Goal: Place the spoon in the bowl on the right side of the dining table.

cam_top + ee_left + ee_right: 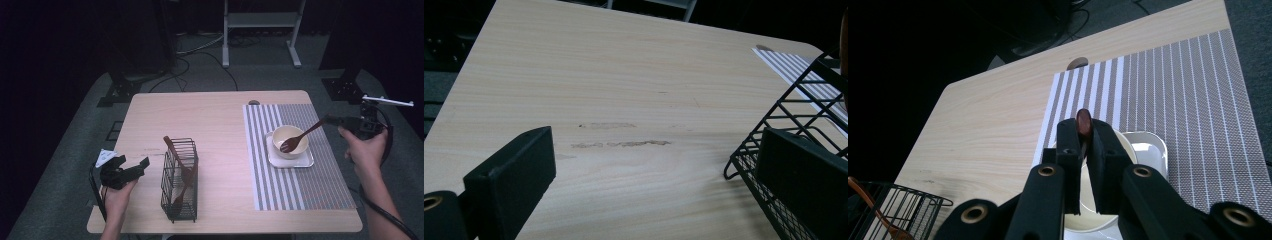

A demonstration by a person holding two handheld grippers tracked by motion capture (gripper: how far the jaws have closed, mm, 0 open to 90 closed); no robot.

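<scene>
- right gripper (336,121): black jaws clamped narrow on handle of a dark wooden spoon (299,137); spoon slants down, its bowl end inside the round cream bowl (290,141)
- bowl sits on a white rounded-square tray (307,160), on a grey-and-white striped woven mat (320,185)
- right gripper view: spoon's handle tip pokes up between the pads (1069,150)
- left gripper (131,168): jaws wide, holding nothing, just left of a black wire rack (180,200), well left of the bowl
- high view: two more wooden utensils (186,172) stand in rack
- left gripper view: scuff marks on pale wood-grain table (614,90)
</scene>
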